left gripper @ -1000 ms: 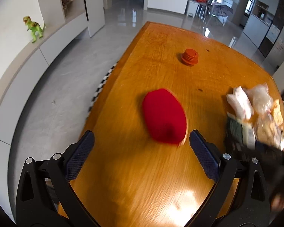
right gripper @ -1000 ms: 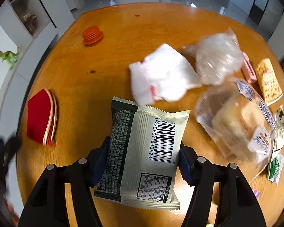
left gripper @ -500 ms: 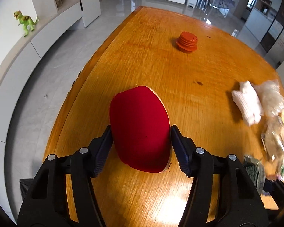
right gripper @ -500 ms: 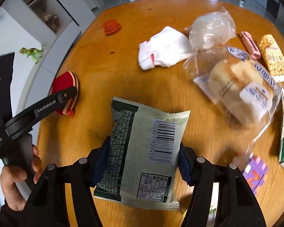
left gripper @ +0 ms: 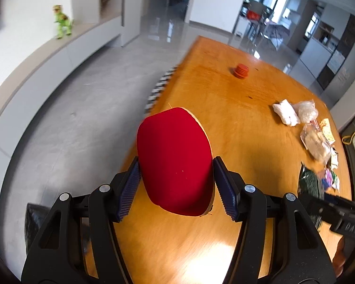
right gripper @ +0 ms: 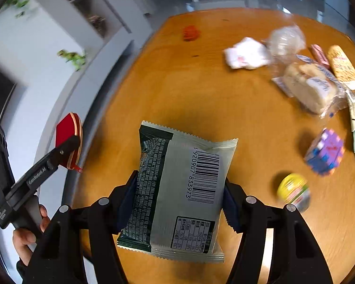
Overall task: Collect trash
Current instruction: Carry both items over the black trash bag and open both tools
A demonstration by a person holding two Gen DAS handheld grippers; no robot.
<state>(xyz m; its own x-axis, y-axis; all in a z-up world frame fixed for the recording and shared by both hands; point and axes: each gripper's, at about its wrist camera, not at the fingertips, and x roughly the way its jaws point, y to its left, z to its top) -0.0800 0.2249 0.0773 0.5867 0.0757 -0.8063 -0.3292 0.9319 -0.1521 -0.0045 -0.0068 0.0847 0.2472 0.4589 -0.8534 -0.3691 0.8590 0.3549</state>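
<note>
left gripper (left gripper: 176, 184) closed on red paddle (left gripper: 175, 158), lifted off table (left gripper: 248, 123), toward its edge

A green toy dinosaur (left gripper: 63, 23) stands on the white ledge (left gripper: 47, 54) at upper left of the left wrist view, a stack of orange discs (left gripper: 242, 70) sits on the wooden table (left gripper: 236, 123) at upper centre, and grey floor (left gripper: 82, 108) fills the left.
</note>
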